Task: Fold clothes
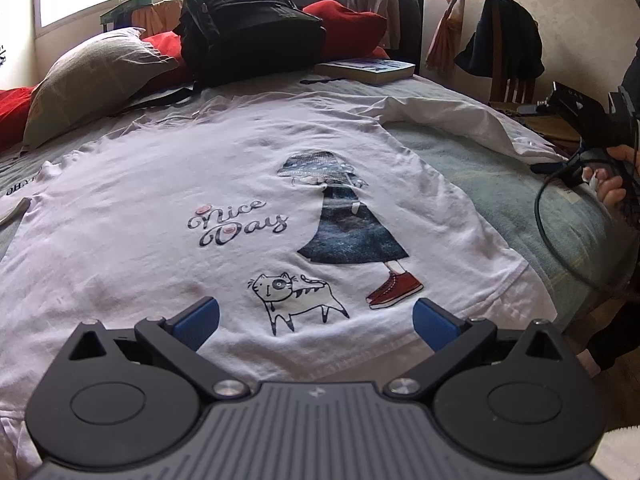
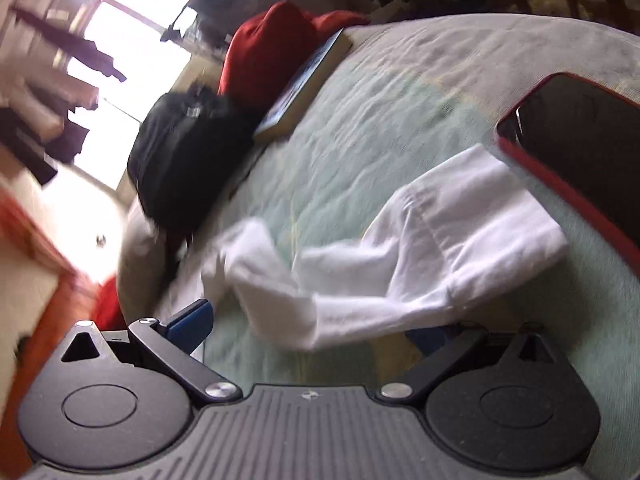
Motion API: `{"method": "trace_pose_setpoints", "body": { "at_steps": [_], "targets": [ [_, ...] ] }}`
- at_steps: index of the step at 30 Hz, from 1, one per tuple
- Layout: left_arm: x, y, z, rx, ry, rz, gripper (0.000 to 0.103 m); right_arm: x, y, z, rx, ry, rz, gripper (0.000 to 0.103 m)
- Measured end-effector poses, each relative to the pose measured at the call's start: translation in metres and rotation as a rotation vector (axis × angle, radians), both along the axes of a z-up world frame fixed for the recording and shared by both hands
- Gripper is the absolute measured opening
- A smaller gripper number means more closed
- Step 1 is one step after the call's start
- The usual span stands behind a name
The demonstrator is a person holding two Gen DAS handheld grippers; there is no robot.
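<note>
A white T-shirt printed with "Nice Day", a cat and a figure in a blue skirt lies spread flat on the bed, filling the centre of the left wrist view. The left tongs hang above its lower hem, spread wide and holding nothing. One sleeve trails to the right, crumpled, across the middle of the blurred right wrist view. The right tongs are wide apart there, with the sleeve lying over the right-hand finger; whether it grips cloth I cannot tell. A black backpack, a book and a grey pillow sit in the upper frame.
</note>
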State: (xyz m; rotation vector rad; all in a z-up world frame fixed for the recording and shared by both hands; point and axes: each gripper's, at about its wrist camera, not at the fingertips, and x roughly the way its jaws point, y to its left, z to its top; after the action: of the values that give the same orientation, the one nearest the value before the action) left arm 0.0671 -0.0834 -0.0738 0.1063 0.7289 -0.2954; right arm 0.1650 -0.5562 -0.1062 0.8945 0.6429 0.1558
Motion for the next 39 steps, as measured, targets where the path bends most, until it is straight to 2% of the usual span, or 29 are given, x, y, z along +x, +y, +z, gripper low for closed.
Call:
{"method": "trace_pose_setpoints", "body": {
  "at_steps": [7,8,13,15,16,17,21,33,39],
  "targets": [
    [0.001,-0.002,-0.002,0.013,0.007,0.007,0.102,0.037,-0.013,0.001,-0.102,-0.040,-0.040,0.102],
    [0.002,-0.002,-0.002,0.016,0.009,0.008,0.102,0.043,-0.014,0.001,-0.129,-0.031,-0.051,0.098],
    [0.003,0.001,-0.003,0.005,0.005,0.017,0.102,0.038,-0.022,0.000,-0.208,0.023,-0.072,0.067],
    [0.006,0.000,-0.006,0.000,0.025,0.019,0.102,0.033,-0.025,-0.004,-0.242,0.035,-0.076,0.039],
    [0.006,-0.001,-0.007,0.007,0.027,0.018,0.102,0.033,-0.027,-0.004,-0.257,0.041,-0.077,0.030],
    [0.006,-0.003,-0.008,0.015,0.027,0.015,0.102,0.034,-0.028,-0.002,-0.273,0.048,-0.074,0.014],
    [0.004,-0.005,-0.007,0.009,0.022,0.001,0.102,0.044,-0.025,0.011,-0.369,0.061,-0.049,0.009],
    [0.012,-0.005,0.002,-0.050,0.012,0.012,0.102,0.121,-0.021,0.081,-0.682,-0.010,-0.057,0.008],
    [0.014,-0.006,0.004,-0.068,0.004,0.005,0.102,0.140,-0.042,0.100,-0.739,-0.040,-0.131,0.008]
  ]
}}
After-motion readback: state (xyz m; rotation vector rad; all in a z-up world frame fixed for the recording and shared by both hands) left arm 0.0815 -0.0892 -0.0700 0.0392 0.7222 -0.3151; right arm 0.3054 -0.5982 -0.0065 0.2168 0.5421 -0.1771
